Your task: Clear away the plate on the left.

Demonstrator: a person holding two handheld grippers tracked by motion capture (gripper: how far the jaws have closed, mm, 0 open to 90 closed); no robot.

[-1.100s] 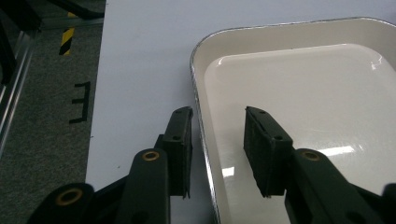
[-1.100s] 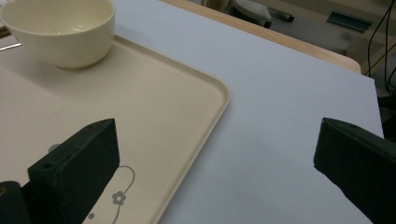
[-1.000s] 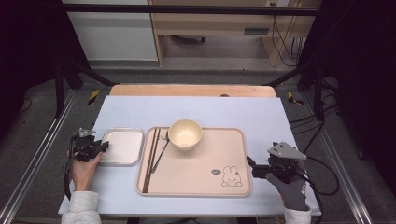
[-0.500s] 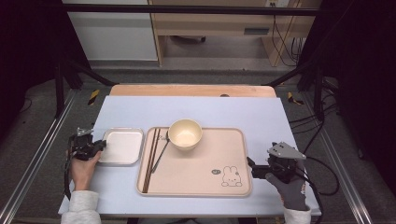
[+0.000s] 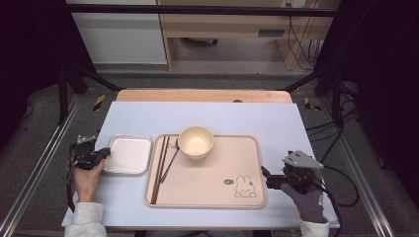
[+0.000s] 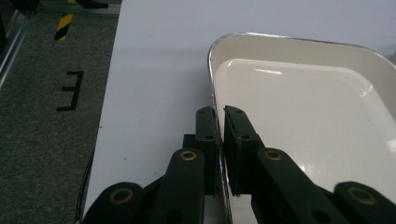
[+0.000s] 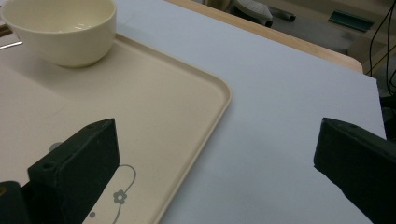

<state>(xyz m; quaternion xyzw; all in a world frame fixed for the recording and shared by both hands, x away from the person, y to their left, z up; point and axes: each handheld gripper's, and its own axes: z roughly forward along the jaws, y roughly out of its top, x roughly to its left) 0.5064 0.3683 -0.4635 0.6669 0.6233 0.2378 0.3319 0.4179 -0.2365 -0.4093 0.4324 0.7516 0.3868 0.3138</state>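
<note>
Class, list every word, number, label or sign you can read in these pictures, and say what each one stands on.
"E": a black tape mark on the floor, seen in the left gripper view; it may be just a mark.
Small round label beside the rabbit drawing on the tray: too small to read.
No other text is legible.

Black left gripper (image 6: 219, 140) has brass-ringed screw holes along its arms; right gripper (image 5: 269, 177) carries a grey three-cornered plate, behind it a grey glove, trailing black cables.

No readable text anywhere; the beige tray (image 5: 207, 190) bears a rabbit drawing.
</note>
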